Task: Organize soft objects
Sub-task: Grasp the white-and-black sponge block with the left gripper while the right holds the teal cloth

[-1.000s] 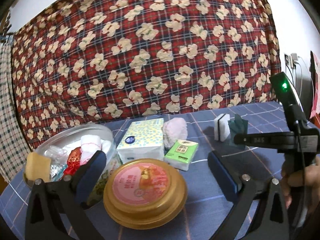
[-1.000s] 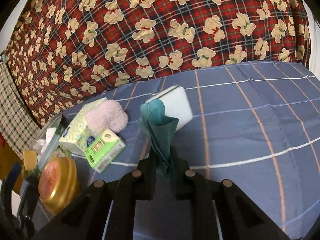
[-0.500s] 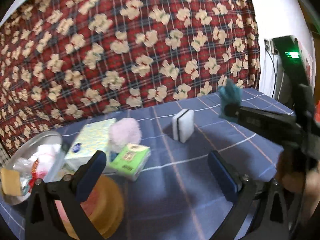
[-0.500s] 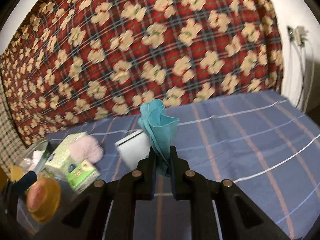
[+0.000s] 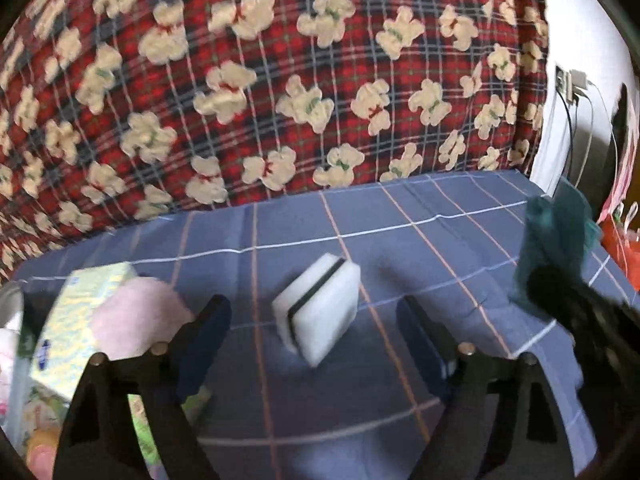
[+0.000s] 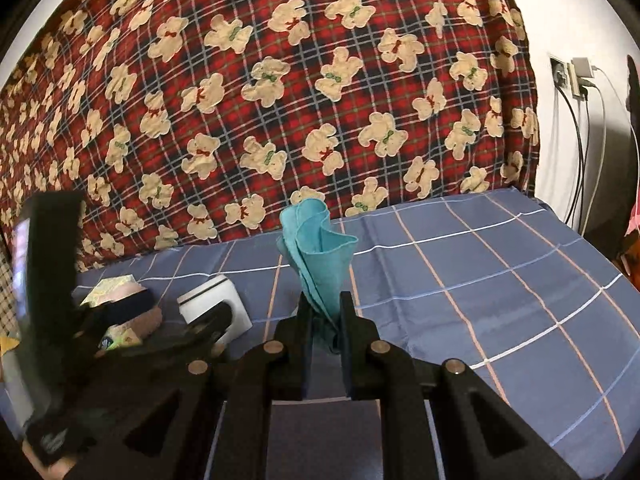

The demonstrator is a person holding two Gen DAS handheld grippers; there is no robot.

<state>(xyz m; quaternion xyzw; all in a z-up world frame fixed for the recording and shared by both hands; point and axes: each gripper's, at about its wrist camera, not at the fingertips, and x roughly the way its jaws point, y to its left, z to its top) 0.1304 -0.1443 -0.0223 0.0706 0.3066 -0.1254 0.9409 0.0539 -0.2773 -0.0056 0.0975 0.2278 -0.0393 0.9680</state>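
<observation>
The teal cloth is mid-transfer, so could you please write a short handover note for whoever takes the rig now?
Right hand-held gripper: shut on the teal cloth, lifted off the blue bedsheet.
Left hand-held gripper: open, empty, pointed at the white sponge.
Tissue box and pink fluffy item lie at left.
Left to do: place the cloth; the sponge is not yet picked up.

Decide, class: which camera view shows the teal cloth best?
The right wrist view: the teal cloth stands sharp and centred, pinched in the right gripper. The left wrist view shows it blurred at the right edge.
</observation>
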